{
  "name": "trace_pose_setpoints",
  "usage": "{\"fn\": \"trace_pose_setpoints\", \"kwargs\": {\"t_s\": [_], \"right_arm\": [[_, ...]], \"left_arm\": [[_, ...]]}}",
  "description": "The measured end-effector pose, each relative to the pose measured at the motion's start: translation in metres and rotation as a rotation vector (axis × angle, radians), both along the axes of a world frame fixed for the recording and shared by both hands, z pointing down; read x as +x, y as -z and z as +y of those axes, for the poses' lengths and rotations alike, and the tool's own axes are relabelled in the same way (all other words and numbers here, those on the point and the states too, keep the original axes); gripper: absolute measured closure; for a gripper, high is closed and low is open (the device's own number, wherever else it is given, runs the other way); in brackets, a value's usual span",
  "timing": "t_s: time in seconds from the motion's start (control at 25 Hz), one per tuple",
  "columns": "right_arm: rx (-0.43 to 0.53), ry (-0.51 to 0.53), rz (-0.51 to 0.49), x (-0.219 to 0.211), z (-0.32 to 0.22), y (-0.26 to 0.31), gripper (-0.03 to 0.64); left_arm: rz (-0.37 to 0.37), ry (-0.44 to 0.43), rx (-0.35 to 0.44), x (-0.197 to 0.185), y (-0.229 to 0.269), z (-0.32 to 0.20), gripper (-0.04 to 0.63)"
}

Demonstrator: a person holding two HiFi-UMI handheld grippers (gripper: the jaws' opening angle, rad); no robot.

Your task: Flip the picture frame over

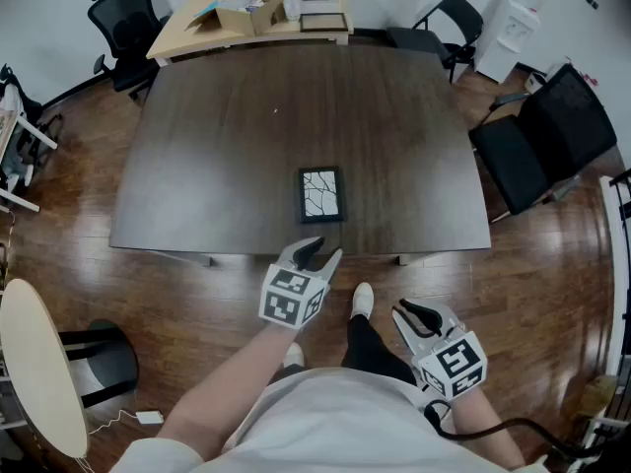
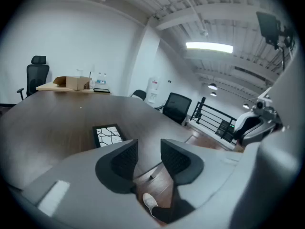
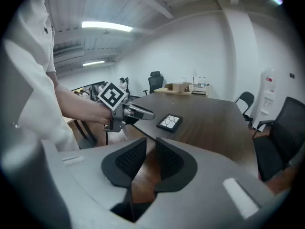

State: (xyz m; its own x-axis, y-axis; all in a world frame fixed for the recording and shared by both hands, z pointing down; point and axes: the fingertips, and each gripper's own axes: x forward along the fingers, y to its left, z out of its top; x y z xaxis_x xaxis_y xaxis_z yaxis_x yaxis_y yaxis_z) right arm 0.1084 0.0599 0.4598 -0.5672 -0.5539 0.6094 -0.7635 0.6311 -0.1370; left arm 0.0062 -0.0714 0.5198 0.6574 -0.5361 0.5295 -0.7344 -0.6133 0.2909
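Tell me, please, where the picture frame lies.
In the head view, the frame lies on the dark table, near its front edge, just ahead of the left tongs.

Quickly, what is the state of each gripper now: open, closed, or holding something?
Left gripper: open, holding nothing.
Right gripper: open, holding nothing.

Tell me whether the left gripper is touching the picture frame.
No, the left gripper hangs open short of the picture frame, with bare table between them.

dark table [image 1: 246,146] | black chair [image 1: 548,138] right | cardboard box [image 1: 225,16] on far desk [image 1: 177,35]
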Motion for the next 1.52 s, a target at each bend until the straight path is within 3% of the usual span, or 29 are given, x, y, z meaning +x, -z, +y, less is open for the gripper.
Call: {"fn": "trace_pose_setpoints", "kwargs": {"t_s": [0.16,0.36,0.52,0.88,1.08,1.32,1.4,1.52], "right_arm": [[0.049,0.071,0.062,0.039,-0.073,0.007,0.554],[0.004,0.126,0.048,0.084,-0.111,-0.001,0.554],[-0.06,0.147,0.039,0.106,-0.122,-0.014,0.554],[-0.107,0.165,-0.011,0.119,-0.137,-0.024,0.558],[-0.117,0.157,-0.034,0.123,-0.145,-0.028,0.56],[-0.119,0.146,-0.05,0.118,-0.145,-0.031,0.561],[-0.114,0.143,-0.05,0.113,-0.146,-0.029,0.561],[-0.098,0.133,-0.044,0.104,-0.147,-0.025,0.561]], "left_arm": [[-0.083,0.076,-0.032,0.036,-0.034,-0.07,0.448],[-0.202,0.25,-0.11,0.046,-0.081,-0.12,0.449],[-0.279,0.344,-0.149,0.04,-0.1,-0.134,0.455],[-0.423,0.41,-0.139,0.028,-0.112,-0.129,0.518],[-0.375,0.465,-0.187,0.024,-0.11,-0.131,0.529],[-0.308,0.407,-0.183,0.032,-0.094,-0.127,0.534],[-0.241,0.385,-0.183,0.039,-0.083,-0.125,0.534],[-0.074,0.346,-0.201,0.053,-0.059,-0.122,0.534]]}}
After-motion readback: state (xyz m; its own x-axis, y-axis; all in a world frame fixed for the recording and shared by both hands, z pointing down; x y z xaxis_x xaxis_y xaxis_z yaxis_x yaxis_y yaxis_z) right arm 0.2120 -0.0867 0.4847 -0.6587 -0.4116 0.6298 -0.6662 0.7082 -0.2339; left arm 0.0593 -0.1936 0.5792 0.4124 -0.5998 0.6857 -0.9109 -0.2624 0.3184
